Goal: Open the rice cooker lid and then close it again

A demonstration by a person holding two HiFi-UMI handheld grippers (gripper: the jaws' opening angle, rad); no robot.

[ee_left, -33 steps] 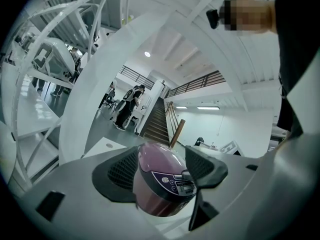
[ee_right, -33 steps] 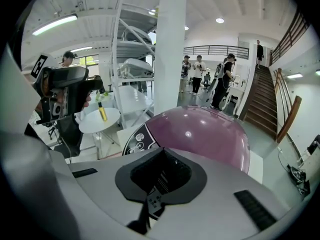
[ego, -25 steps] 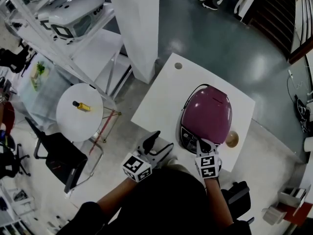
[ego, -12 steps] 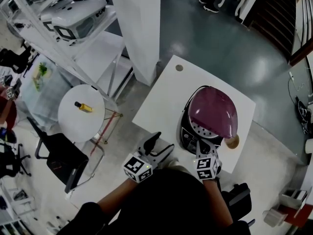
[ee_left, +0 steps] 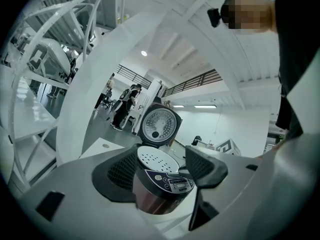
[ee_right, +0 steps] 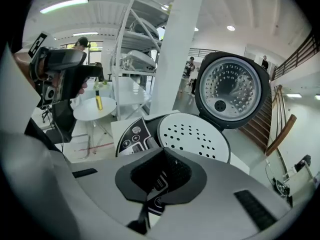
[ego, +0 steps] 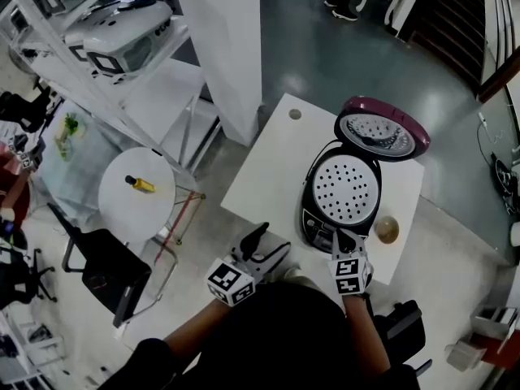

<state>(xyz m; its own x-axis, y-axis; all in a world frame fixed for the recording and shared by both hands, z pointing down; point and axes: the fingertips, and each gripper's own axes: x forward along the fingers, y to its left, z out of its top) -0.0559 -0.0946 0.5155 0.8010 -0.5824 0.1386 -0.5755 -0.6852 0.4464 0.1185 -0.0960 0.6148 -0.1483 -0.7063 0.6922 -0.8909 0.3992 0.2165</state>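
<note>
The purple rice cooker (ego: 340,195) stands on the white table (ego: 268,161) with its lid (ego: 382,133) swung up and back, so the white perforated inner plate (ego: 346,187) shows. My right gripper (ego: 338,238) is shut and empty, its tips at the cooker's front control panel (ee_right: 131,136). In the right gripper view the lid (ee_right: 232,91) stands upright behind the plate (ee_right: 194,136). My left gripper (ego: 262,244) hangs open off the table's near left edge. The cooker (ee_left: 162,184) is seen between its jaws from farther off, and nothing is held.
A small round brown dish (ego: 387,230) sits on the table just right of the cooker. A white pillar (ego: 223,47) rises behind the table's left corner. To the left are a round side table (ego: 122,210) with a yellow bottle (ego: 140,184), a black chair (ego: 106,266) and shelving (ego: 106,31).
The cooker's lid has gone from closed to half raised to fully open and tipped back. My right gripper stayed at the front panel. The left gripper has not moved.
</note>
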